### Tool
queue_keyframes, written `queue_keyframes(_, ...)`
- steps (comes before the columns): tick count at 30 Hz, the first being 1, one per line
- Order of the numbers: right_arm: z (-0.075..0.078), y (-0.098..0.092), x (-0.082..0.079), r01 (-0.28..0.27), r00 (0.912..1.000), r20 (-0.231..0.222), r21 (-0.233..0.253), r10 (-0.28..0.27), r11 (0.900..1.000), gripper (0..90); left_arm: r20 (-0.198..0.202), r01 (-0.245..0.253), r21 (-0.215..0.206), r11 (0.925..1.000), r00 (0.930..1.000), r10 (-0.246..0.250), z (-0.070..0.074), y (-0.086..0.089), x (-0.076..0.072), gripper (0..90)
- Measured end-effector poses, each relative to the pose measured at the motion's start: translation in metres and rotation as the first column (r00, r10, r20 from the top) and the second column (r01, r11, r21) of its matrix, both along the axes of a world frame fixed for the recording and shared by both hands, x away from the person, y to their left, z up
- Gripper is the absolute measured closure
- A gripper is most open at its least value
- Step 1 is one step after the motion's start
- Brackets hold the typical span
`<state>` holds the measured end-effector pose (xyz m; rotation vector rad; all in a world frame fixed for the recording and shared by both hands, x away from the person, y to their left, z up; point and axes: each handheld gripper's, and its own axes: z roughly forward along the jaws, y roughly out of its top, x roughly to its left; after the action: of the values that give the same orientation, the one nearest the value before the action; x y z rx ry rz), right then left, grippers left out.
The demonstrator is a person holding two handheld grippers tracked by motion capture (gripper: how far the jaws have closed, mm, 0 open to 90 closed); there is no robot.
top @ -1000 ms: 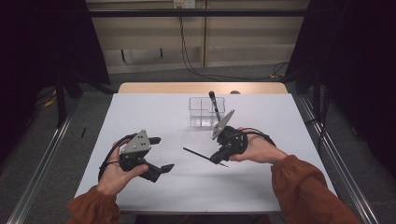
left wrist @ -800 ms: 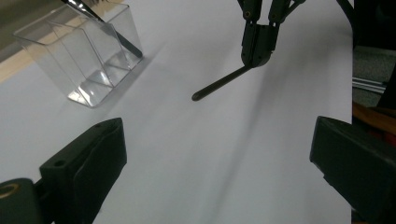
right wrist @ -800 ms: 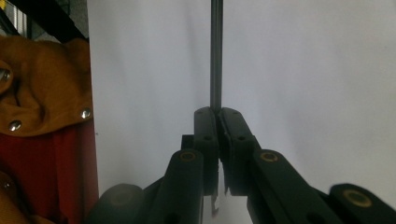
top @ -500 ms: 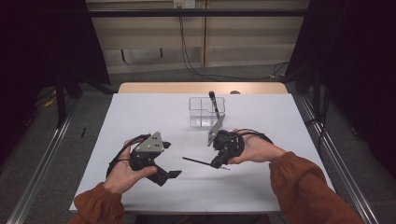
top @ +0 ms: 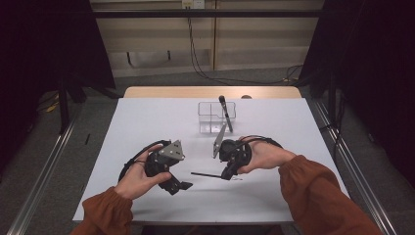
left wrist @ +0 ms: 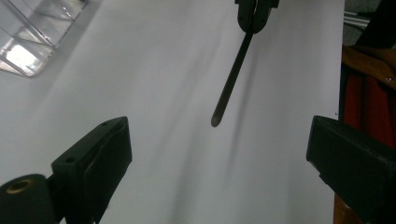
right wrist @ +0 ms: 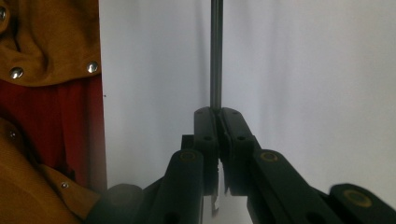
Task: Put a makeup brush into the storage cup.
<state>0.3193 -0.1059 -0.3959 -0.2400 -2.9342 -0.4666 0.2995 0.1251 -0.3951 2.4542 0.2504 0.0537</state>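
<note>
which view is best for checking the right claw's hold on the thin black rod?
Right gripper view: the right claw is shut on the rod, seen close. Left gripper view shows the rod's free end. High view shows it as a thin line.

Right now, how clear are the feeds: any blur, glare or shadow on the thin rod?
High view: evenly lit, soft; the rod is thin but readable. Left gripper view: rod fairly sharp, its shadows streak the table, glare on the clear box, left claw near parts blurred. Right gripper view: right claw sharp, rod slightly soft.
</note>
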Motion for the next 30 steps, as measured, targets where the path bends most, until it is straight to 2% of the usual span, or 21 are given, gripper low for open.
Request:
queue_keyframes(2, 0.0, 0.001, -0.001, 0.008, 1.0, -0.006, -0.013, -0.008, 1.0, 86.1, -0.001, -0.015, 0.028, 0.9995, 0.9999, 0.015, -0.002, -0.002, 0.001, 6.9)
queue_keyframes(3, -0.001, 0.002, -0.001, -0.005, 1.0, 0.001, -0.002, 0.005, 1.0, 86.1, -0.003, -0.009, 0.042, 0.9991, 1.0, 0.009, -0.003, -0.003, 0.002, 7.7)
queue_keyframes(5, -0.001, 0.003, -0.002, -0.001, 1.0, -0.009, -0.017, 0.001, 1.0, 86.1, -0.018, 0.0, 0.052, 0.9987, 0.9998, 0.001, -0.004, -0.004, 0.003, 7.9)
queue_keyframes(9, -0.002, 0.004, -0.002, -0.011, 0.9999, -0.012, -0.018, 0.011, 1.0, 86.1, -0.017, -0.002, 0.075, 0.9972, 0.9999, 0.003, -0.006, -0.006, 0.005, 8.5)
queue_keyframes(11, -0.003, 0.005, -0.002, -0.014, 0.9999, -0.009, -0.014, 0.014, 1.0, 86.1, -0.031, 0.013, 0.084, 0.9964, 0.9994, -0.011, -0.005, -0.008, 0.005, 15.8)
queue_keyframes(14, -0.003, 0.007, -0.002, -0.024, 0.9996, -0.015, -0.012, 0.024, 1.0, 86.1, -0.03, 0.026, 0.099, 0.9947, 0.9993, -0.023, -0.005, -0.011, 0.004, 19.6)
queue_keyframes(21, -0.003, 0.009, -0.002, -0.03, 0.9994, -0.02, -0.013, 0.03, 0.999, 86.1, -0.079, 0.042, 0.103, 0.9938, 0.9963, -0.034, -0.007, -0.015, 0.008, 34.2)
queue_keyframes(23, -0.003, 0.01, -0.003, -0.031, 0.9994, -0.018, -0.015, 0.031, 0.999, 86.1, -0.06, 0.046, 0.106, 0.9933, 0.9974, -0.04, -0.007, -0.016, 0.008, 38.9)
queue_keyframes(24, -0.003, 0.01, -0.003, -0.033, 0.9993, -0.017, -0.01, 0.033, 0.999, 86.1, -0.059, 0.046, 0.104, 0.9935, 0.9974, -0.04, -0.007, -0.017, 0.008, 38.9)
queue_keyframes(26, -0.004, 0.011, -0.003, -0.033, 0.9994, -0.014, -0.006, 0.033, 0.999, 86.1, -0.064, 0.057, 0.105, 0.9928, 0.9967, -0.05, -0.006, -0.018, 0.008, 46.4)
queue_keyframes(27, -0.004, 0.011, -0.003, -0.037, 0.9992, -0.012, -0.004, 0.037, 0.999, 86.1, -0.064, 0.055, 0.108, 0.9926, 0.9968, -0.049, -0.007, -0.019, 0.008, 46.9)
queue_keyframes(28, -0.004, 0.011, -0.003, -0.04, 0.9992, -0.01, -0.002, 0.04, 0.999, 86.1, -0.068, 0.073, 0.11, 0.9912, 0.9955, -0.066, -0.007, -0.02, 0.009, 50.4)
queue_keyframes(29, -0.004, 0.012, -0.003, -0.04, 0.9991, -0.013, -0.001, 0.039, 0.999, 86.1, -0.068, 0.065, 0.112, 0.9916, 0.996, -0.058, -0.007, -0.02, 0.008, 53.1)
queue_keyframes(30, -0.004, 0.012, -0.003, -0.038, 0.9992, -0.014, -0.002, 0.038, 0.999, 86.1, -0.067, 0.073, 0.115, 0.9907, 0.9956, -0.066, -0.007, -0.021, 0.009, 53.1)
